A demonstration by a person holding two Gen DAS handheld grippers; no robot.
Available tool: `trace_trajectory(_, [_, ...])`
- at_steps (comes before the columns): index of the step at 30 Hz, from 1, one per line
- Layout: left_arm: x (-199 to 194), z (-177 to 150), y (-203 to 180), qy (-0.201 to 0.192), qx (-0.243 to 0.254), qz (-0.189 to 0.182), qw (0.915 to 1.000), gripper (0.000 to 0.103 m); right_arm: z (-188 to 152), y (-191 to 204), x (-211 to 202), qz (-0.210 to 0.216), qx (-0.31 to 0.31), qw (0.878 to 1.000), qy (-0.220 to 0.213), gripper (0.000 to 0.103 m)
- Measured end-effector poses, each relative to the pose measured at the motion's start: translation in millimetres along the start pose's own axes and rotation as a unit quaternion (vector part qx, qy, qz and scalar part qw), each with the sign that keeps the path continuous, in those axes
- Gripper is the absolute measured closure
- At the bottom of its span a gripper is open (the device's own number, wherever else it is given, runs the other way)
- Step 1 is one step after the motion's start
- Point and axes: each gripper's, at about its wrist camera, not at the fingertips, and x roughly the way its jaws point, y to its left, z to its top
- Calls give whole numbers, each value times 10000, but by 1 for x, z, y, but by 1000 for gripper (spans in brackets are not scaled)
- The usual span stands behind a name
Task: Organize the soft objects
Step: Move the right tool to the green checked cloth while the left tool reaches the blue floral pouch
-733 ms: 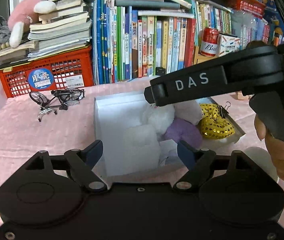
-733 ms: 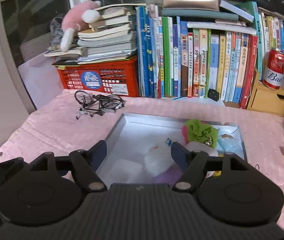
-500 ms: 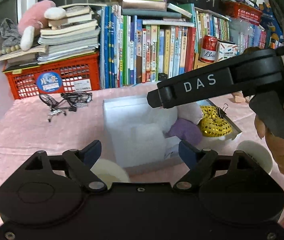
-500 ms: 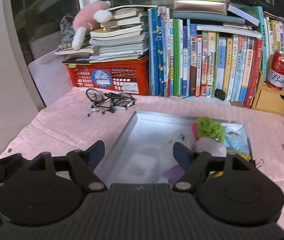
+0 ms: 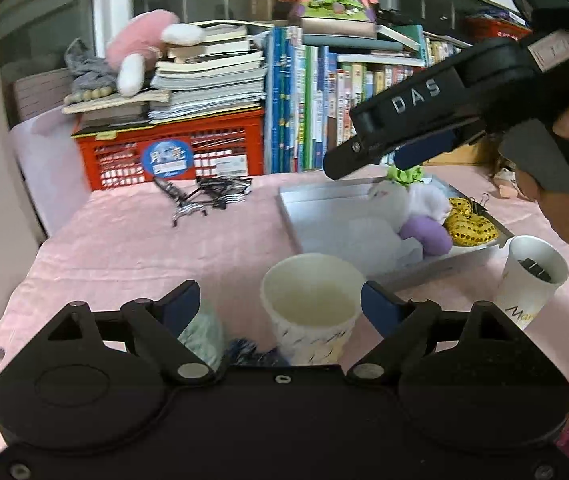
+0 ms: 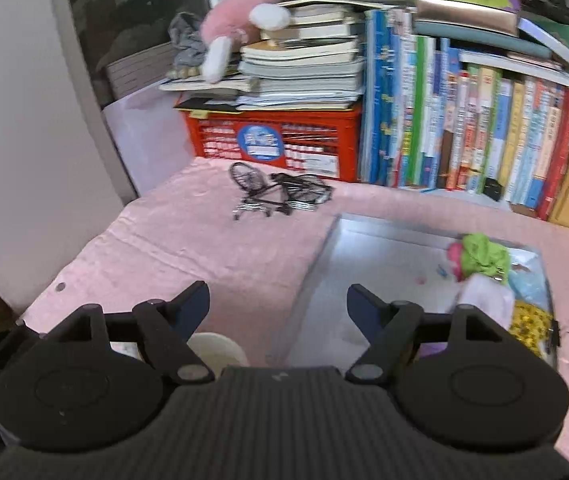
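Pale paper cup [image 5: 310, 314] stands upright between the left gripper [image 5: 280, 304]'s spread fingers, untouched; its jaws have just been opening. The right gripper [image 6: 278, 306] hangs with its fingers apart and nothing between them, over pink cloth [image 6: 188, 248] and the tray's edge. Beyond lies the metal tray [image 5: 296, 216], soft toys [image 5: 424, 220] heaped at its right end. A model bicycle [image 6: 280, 196] sits farther back, before a red crate [image 6: 276, 140].
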Motion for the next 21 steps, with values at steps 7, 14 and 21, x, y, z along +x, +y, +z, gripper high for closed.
trace_trajectory(7, [-12, -31, 19, -24, -162, 148, 9998, 16, 4, 35, 18, 181, -336, 9989, 259, 18])
trace_trajectory(14, [-5, -58, 29, 133, -380, 224, 9989, 16, 5, 68, 48, 356, -539, 9957, 658, 19])
trace_trajectory(21, [9, -77, 42, 332, -718, 201, 9967, 16, 0, 104, 80, 438, -919, 9894, 1039, 18])
